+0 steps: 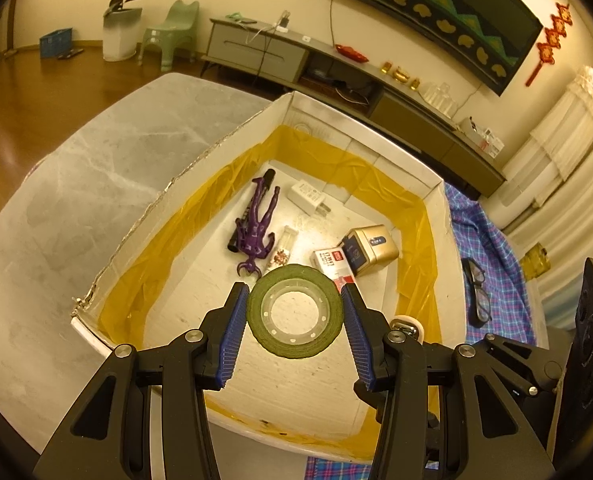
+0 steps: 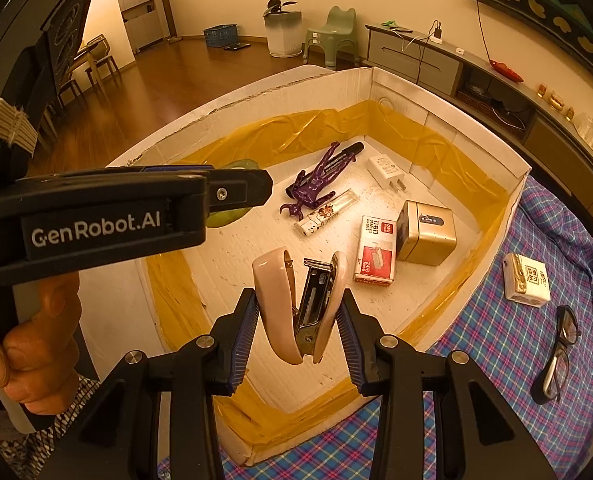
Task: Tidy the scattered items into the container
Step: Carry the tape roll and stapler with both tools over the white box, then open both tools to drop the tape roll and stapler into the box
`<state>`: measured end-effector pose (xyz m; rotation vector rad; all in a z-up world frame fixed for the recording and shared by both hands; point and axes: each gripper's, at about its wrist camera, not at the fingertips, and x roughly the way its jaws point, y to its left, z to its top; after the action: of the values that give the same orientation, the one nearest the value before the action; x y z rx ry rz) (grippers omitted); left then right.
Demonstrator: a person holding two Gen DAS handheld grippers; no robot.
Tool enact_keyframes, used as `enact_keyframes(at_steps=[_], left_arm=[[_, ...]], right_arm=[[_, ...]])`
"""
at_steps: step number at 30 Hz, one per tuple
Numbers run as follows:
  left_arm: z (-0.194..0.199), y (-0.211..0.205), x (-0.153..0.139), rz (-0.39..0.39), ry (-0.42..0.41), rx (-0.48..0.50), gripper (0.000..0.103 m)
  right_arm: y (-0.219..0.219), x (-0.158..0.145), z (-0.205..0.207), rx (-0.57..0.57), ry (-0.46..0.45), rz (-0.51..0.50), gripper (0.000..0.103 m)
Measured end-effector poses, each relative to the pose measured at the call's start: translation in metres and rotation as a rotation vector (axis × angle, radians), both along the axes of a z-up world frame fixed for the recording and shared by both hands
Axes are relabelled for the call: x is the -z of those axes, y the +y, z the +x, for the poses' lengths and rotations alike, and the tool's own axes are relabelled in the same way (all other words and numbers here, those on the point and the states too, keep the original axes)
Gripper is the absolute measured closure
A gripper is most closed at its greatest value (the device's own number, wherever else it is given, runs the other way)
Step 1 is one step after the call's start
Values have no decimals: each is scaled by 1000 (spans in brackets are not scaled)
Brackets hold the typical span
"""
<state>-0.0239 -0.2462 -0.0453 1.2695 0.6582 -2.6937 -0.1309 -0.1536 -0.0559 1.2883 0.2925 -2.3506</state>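
The white cardboard box with yellow tape lining holds a purple figure, a black marker, a white charger, a clear tube, a staple box and a gold tin. My left gripper is shut on a green tape roll and holds it above the box floor. My right gripper is shut on a pink stapler, hanging open, over the near part of the box. The left gripper's body crosses the right wrist view.
Black glasses and a small white box lie on the blue plaid cloth right of the box. The glasses also show in the left wrist view. A grey marble tabletop lies to the left. A TV cabinet stands behind.
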Motion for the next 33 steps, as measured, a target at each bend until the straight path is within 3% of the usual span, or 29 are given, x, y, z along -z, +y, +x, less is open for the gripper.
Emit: enact_keyframes(at_steps=[13,33], left_arm=[[-2,0,3,-31,-36,-18,53],[0,-8,3,41,-39,-35,49]], right_arm=[[1,2,2,-11,7,-10,60],[5,-2,8,-13,17,-49,56]])
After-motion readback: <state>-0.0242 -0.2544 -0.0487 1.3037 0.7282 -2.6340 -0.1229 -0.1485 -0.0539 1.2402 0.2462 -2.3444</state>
